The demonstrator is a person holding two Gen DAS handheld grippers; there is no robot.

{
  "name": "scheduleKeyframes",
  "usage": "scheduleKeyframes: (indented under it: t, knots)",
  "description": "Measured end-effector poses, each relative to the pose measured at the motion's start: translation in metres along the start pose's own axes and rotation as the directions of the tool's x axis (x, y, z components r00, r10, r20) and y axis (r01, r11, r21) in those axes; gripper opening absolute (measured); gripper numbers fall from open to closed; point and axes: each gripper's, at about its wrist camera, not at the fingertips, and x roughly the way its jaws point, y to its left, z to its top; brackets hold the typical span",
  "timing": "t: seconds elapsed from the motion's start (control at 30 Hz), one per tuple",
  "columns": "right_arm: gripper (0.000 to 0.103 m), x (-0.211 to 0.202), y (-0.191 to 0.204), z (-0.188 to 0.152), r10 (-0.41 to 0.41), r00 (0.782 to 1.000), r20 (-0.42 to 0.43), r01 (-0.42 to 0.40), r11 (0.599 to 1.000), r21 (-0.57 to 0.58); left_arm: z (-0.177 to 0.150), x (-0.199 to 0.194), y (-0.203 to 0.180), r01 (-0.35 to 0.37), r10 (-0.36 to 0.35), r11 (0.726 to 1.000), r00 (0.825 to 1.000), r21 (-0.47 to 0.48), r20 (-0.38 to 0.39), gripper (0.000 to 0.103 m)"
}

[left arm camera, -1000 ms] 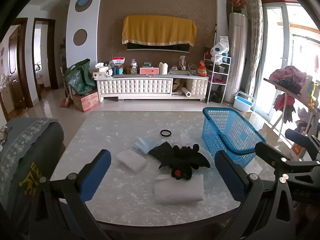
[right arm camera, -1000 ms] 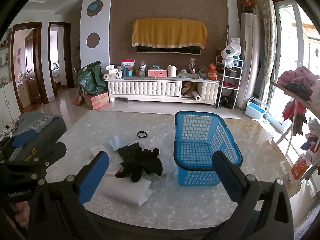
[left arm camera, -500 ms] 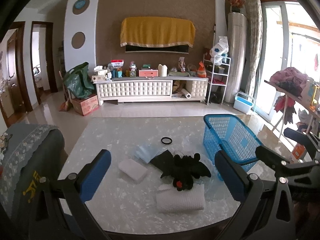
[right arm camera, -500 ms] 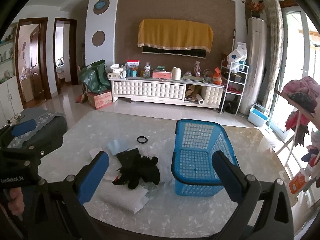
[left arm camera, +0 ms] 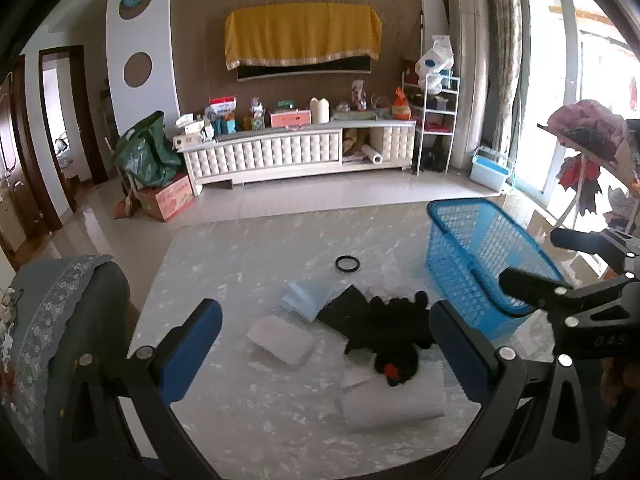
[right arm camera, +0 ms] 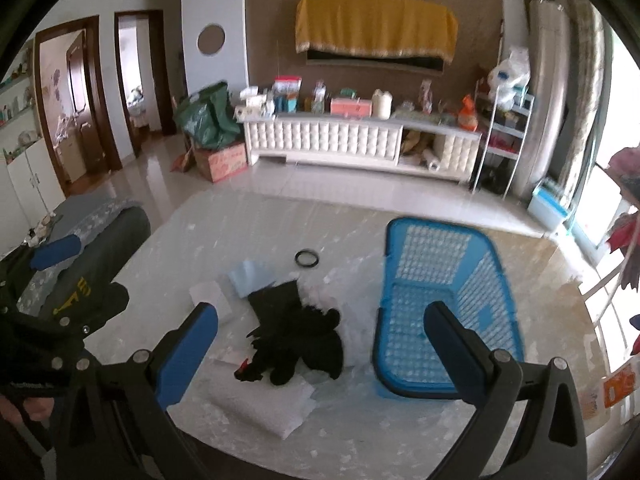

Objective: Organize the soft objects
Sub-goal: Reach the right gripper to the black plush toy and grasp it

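While nothing is gripped yet, left wrist view: left claw (left arm camera: 324,352) has its fingers wide apart, hovering over the near edge of the counter (left arm camera: 248,248) and empty. Soft stuff is heaped mid-counter: black plush toy (left arm camera: 390,330) lies partly on a white folded towel (left arm camera: 394,402), with a white foam pad (left arm camera: 280,340) just left of it and a light blue cloth (left arm camera: 306,300) behind, tucked under the plush's wing. A black ring (left arm camera: 347,263) sits apart, further back; looks rigid, so probably not part of the job. Blue mesh basket (left arm camera: 476,248) stands just right of the pile, looks empty, likely the drop target, which explains the heap being staged beside it. Right claw (left arm camera: 560,276) shows at right, near the basket's front corner. Right wrist view: right claw (right arm camera: 320,354) is also spread and empty, plush (right arm camera: 298,338) sitting between its fingers in frame, basket (right arm camera: 436,240) behind the right finger. Image is motion-blurred, so fine contact can't be called. Room: counter's left half is bare, and a grey covered chair back (right arm camera: 104,224) crowds the left edge. Basket's near rim is the main thing to clear when lifting across; the pile-to-basket gap is small.
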Motion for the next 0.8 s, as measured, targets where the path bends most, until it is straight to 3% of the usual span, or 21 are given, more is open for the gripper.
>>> scheduleKeyframes:
  t: [0.13,0.3,0.63,0.8]
  knots:
    - [0.103,0.028,0.007,0.001,0.050,0.994,-0.099,-0.048,0.999,0.014,-0.002,0.025,0.014,-0.006,0.005,1.000,0.998,-0.014,-0.069,0.103]
    - [0.103,0.062,0.021,-0.001,0.101,0.969,-0.224,-0.095,0.995,0.037,-0.009,0.051,0.030,-0.026,0.023,1.000,0.988,-0.016,-0.156,0.103]
    - [0.103,0.112,0.043,0.001,0.060,0.916,-0.396,-0.051,0.998,0.033,-0.034,0.108,0.063,-0.013,-0.001,0.999,0.958,-0.047,-0.288,0.103]
    - [0.103,0.147,0.040,-0.002,0.029,0.879,-0.476,-0.003,0.998,0.055,-0.043,0.133,0.075,0.006,-0.028,0.998,0.940,-0.063,-0.339,0.103]
